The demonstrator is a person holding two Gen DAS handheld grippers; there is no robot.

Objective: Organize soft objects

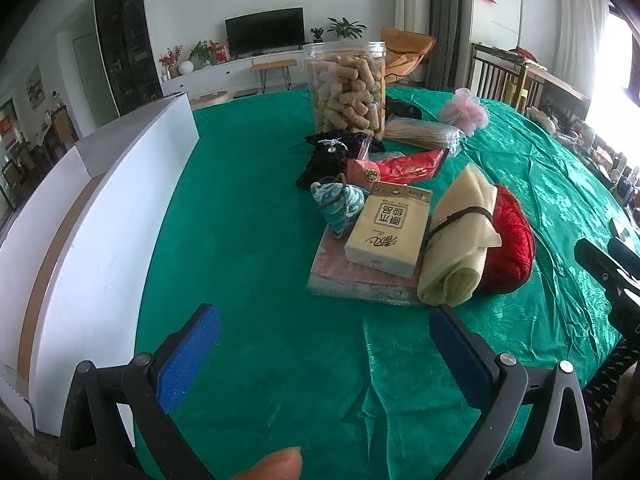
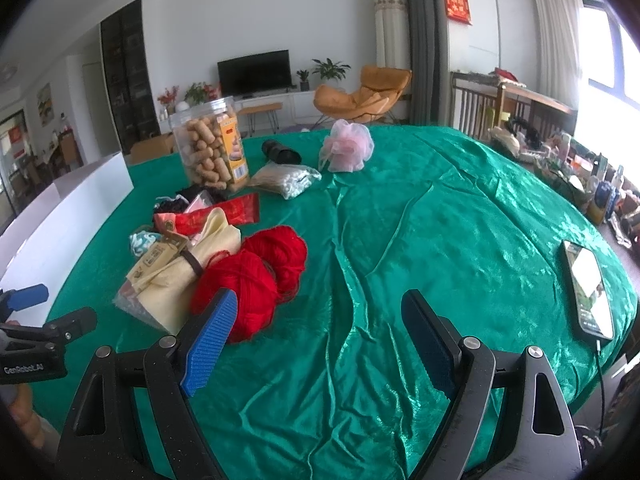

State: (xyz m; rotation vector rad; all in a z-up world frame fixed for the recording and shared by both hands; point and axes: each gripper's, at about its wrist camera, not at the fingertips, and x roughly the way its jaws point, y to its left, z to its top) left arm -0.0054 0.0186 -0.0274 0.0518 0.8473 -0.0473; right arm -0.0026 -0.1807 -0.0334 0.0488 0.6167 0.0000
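Our left gripper [image 1: 324, 356] and right gripper [image 2: 316, 336] both hang spread wide and empty over the green tablecloth [image 2: 420, 240], so we judge nothing is sorted yet. The next move calls for closing on the near pile. We count two red yarn balls [image 2: 248, 284], one rolled cream cloth [image 1: 460, 236], one pink mesh puff [image 2: 348, 146] and one white box [image 1: 100, 216].
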